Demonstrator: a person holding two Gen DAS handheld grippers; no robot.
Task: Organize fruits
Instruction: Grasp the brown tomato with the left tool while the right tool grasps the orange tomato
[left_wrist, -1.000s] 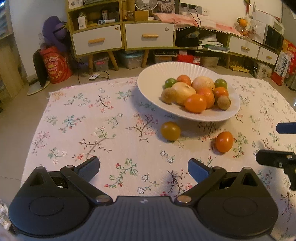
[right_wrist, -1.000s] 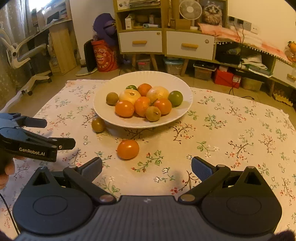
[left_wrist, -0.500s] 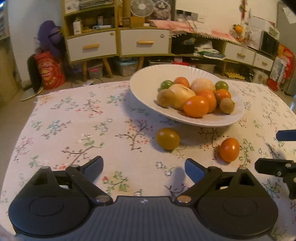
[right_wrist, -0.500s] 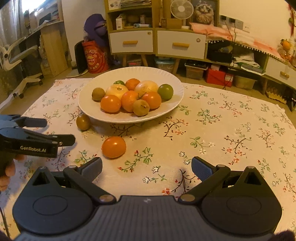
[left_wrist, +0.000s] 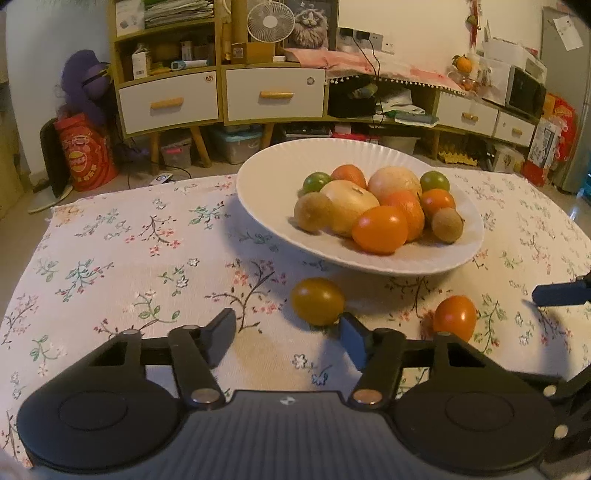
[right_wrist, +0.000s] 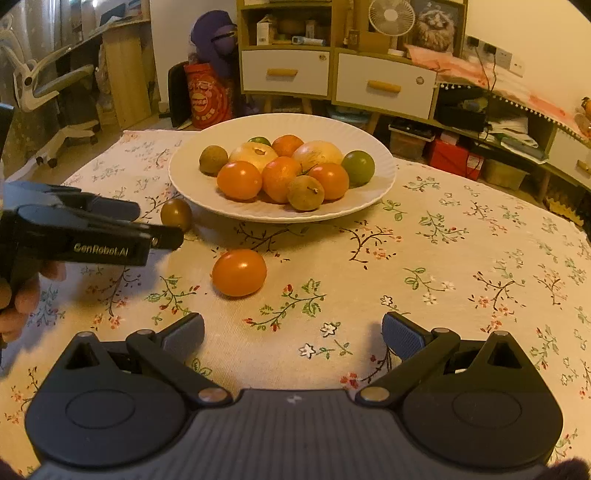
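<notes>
The left gripper (left_wrist: 287, 328) has just been narrowing its jaws, half spread with nothing between them, the olive-brown tomato (left_wrist: 317, 301) just beyond its tips; the right gripper (right_wrist: 293, 334) stands wide and empty. That tomato lies on the floral tablecloth (left_wrist: 110, 258) beside the white plate's (left_wrist: 266, 184) near rim, the orange tomato (right_wrist: 239, 272) nearby. Both look smooth, glossy, light and likely bruisable: pinch gently across the widest middle.
</notes>
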